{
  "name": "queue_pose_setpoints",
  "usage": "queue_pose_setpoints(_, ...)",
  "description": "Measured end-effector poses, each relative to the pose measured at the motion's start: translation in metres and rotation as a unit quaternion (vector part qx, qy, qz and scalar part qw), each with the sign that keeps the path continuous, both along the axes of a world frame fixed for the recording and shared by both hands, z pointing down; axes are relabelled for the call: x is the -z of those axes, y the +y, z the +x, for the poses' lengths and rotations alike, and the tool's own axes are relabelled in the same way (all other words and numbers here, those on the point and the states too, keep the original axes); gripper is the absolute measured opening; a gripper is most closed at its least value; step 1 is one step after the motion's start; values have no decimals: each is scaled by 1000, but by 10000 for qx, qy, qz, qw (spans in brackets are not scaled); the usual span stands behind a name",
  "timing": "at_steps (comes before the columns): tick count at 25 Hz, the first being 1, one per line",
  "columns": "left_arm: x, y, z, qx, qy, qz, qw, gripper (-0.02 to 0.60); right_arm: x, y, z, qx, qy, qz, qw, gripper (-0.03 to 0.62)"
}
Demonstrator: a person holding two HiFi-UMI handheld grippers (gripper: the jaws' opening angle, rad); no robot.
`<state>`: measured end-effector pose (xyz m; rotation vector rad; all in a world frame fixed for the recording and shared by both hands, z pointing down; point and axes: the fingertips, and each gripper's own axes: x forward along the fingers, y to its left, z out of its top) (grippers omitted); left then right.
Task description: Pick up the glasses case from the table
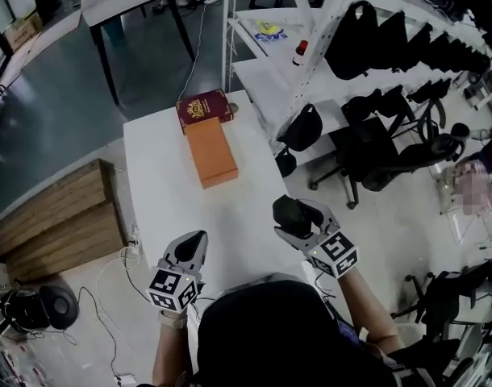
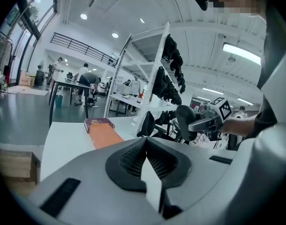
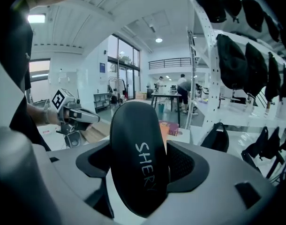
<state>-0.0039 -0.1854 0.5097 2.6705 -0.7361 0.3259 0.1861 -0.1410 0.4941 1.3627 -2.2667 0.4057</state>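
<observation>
The glasses case point(image 1: 293, 214) is a black oval hard case with pale lettering. It fills the middle of the right gripper view point(image 3: 138, 163), held upright between the jaws. My right gripper point(image 1: 298, 221) is shut on it, above the near right corner of the white table point(image 1: 165, 184). The left gripper view shows the case point(image 2: 186, 122) lifted at the right. My left gripper point(image 1: 193, 242) hangs over the table's near edge, its jaws closed together with nothing between them point(image 2: 146, 143).
An orange box point(image 1: 211, 151) and a maroon book point(image 1: 204, 107) lie at the table's far end. A white shelf rack point(image 1: 310, 63) with black bags stands to the right, with office chairs point(image 1: 383, 156) beyond. A wooden crate point(image 1: 56, 216) and a fan point(image 1: 40, 309) sit at left.
</observation>
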Motion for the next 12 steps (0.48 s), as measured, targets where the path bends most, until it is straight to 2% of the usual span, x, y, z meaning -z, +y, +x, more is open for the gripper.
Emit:
queue_pose_setpoints(4, 5, 2, 19, -272, 54, 67, 9996, 18, 15, 15, 11, -411, -184, 367, 9983, 362)
queue_pose_setpoints(12, 7, 7, 46, -652, 57, 79, 9978, 18, 23, 40, 29, -1000, -570, 515, 9920, 362)
